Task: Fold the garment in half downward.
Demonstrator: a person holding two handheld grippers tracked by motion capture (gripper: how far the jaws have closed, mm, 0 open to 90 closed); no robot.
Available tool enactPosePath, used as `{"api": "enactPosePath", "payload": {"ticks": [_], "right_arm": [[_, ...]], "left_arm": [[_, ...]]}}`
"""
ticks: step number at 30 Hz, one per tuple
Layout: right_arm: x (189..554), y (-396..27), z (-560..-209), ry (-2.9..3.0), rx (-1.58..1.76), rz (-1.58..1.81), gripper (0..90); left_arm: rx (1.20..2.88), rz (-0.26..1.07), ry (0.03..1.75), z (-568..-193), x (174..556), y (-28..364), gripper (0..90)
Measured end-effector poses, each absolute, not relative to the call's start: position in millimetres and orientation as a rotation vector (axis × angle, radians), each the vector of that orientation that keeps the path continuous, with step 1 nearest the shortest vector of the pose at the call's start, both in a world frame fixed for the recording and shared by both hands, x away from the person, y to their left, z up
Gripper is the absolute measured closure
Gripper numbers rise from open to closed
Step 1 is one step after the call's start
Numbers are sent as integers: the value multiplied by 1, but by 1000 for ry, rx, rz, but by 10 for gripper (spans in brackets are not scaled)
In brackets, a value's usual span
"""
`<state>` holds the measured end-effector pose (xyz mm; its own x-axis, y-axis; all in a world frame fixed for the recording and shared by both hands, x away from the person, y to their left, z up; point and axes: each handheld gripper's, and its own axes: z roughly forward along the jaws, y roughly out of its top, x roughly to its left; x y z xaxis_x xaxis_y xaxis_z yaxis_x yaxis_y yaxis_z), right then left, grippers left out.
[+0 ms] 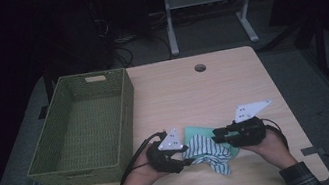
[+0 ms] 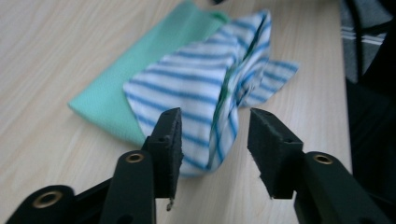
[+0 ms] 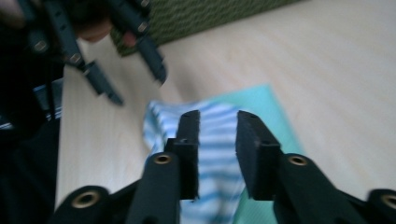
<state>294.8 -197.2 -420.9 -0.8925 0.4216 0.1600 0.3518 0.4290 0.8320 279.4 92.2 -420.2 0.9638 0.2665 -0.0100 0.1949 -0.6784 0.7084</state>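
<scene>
A blue-and-white striped cloth (image 1: 210,153) lies crumpled on a folded green cloth (image 1: 192,133) near the table's front edge. My left gripper (image 1: 186,160) sits at the striped cloth's left end. In the left gripper view its jaws (image 2: 215,135) stand open on either side of a raised fold of the striped cloth (image 2: 196,79), without pressing it; the green cloth (image 2: 140,60) lies beneath. My right gripper (image 1: 216,136) hovers at the cloths' right side. In the right gripper view its jaws (image 3: 218,126) are apart over the striped cloth (image 3: 217,144), with the green cloth (image 3: 266,102) beyond.
A green woven basket (image 1: 127,109) stands on the left of the wooden table (image 1: 188,93), close to my left hand. A cable hole (image 1: 200,68) is at the back. In the right gripper view the left gripper (image 3: 139,88) and the basket (image 3: 210,16) appear farther off.
</scene>
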Motion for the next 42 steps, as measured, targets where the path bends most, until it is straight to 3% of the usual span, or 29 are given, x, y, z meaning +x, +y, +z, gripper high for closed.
{"api": "enactPosePath", "payload": {"ticks": [3,8,12,13,27,30,33,34,37,42], "right_arm": [[284,-200,-429,2637,718,1439,604],[271,-200,-436,2665,726,1408,490],[272,-198,-440,2684,728,1386,469],[273,-197,-440,2680,728,1387,468],[305,-179,-412,2593,678,1450,407],[309,-172,-413,2611,674,1431,487],[312,-172,-413,2620,675,1437,685],[312,-174,-412,2603,678,1451,710],[315,-180,-409,2578,684,1481,744],[324,-189,-404,2542,759,1525,767]], "left_arm": [[2374,137,298,-425,279,90,486],[2425,143,323,-440,285,83,506],[2431,169,318,-440,288,79,830],[2439,183,303,-436,290,80,867],[2281,314,297,-386,314,79,880],[2267,309,300,-382,315,77,881],[2252,327,309,-379,317,77,875],[2235,333,318,-378,318,77,867],[2196,353,349,-376,317,80,702],[2197,345,357,-373,309,87,663]]}}
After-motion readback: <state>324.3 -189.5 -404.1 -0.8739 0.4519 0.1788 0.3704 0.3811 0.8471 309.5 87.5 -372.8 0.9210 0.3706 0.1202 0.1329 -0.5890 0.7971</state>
